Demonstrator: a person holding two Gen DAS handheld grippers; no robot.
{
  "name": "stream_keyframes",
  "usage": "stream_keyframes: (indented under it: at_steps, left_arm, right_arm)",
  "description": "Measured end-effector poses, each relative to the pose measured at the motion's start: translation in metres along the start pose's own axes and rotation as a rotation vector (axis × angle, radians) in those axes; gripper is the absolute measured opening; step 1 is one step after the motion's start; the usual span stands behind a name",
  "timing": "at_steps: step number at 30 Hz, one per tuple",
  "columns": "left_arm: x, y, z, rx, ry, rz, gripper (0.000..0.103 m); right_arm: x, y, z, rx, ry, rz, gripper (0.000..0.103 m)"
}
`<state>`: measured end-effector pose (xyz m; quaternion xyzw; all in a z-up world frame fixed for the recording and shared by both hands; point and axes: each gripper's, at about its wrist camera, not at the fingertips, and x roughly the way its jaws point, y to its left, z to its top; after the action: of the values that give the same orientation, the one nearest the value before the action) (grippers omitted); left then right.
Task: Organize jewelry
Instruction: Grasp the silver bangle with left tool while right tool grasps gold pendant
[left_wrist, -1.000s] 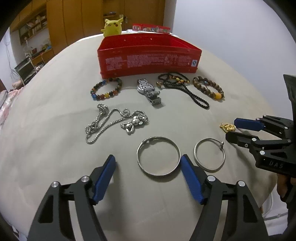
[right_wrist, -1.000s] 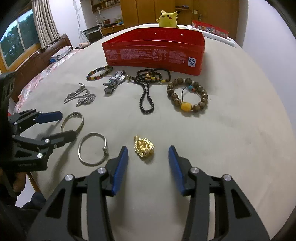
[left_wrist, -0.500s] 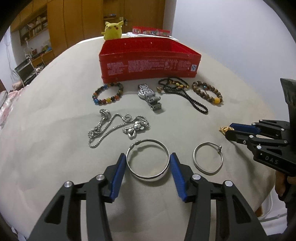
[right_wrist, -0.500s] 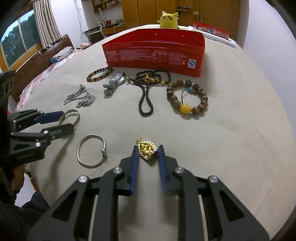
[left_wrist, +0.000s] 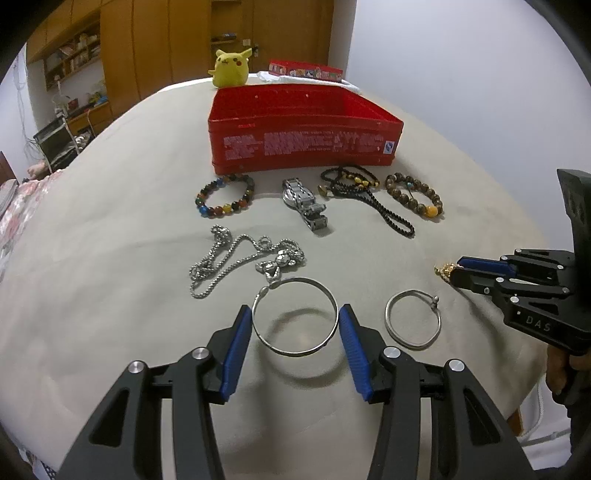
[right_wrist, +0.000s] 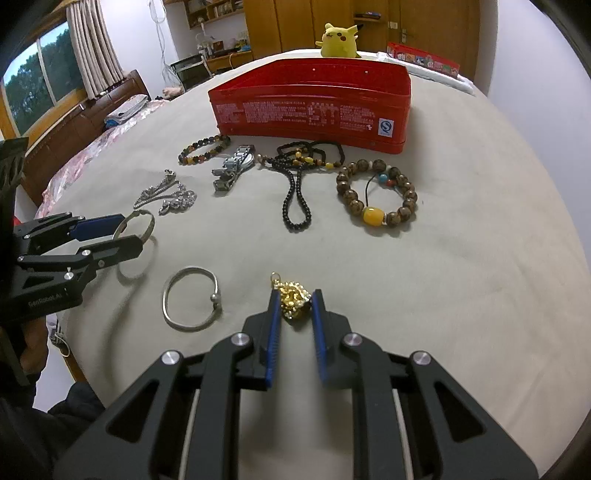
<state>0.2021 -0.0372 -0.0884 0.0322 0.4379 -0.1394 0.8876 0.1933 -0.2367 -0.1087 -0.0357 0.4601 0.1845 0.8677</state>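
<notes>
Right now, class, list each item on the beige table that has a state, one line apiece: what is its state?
Left gripper: shut on the large silver bangle, raised off the cloth.
Right gripper: shut on the gold pendant.
Small silver bangle: lying flat, untouched.
Red metal box: open-topped.
Silver chain necklace: loosely heaped.
Silver watch: lying on its side.

Both wrist cameras look steeply down along their fingers, close over the tabletop (left_wrist: 110, 258), facing the red box (left_wrist: 303, 147). Each view shares the laid-out jewelry and the box.
</notes>
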Motion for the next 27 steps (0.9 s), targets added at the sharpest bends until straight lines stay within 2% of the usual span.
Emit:
stream_keyframes:
  at_steps: [27]
  left_arm:
    - [-0.029, 0.006, 0.015, 0.000, -0.042, 0.020, 0.049]
  right_arm:
    - [-0.032, 0.004, 0.014, -0.012, -0.069, -0.004, 0.015]
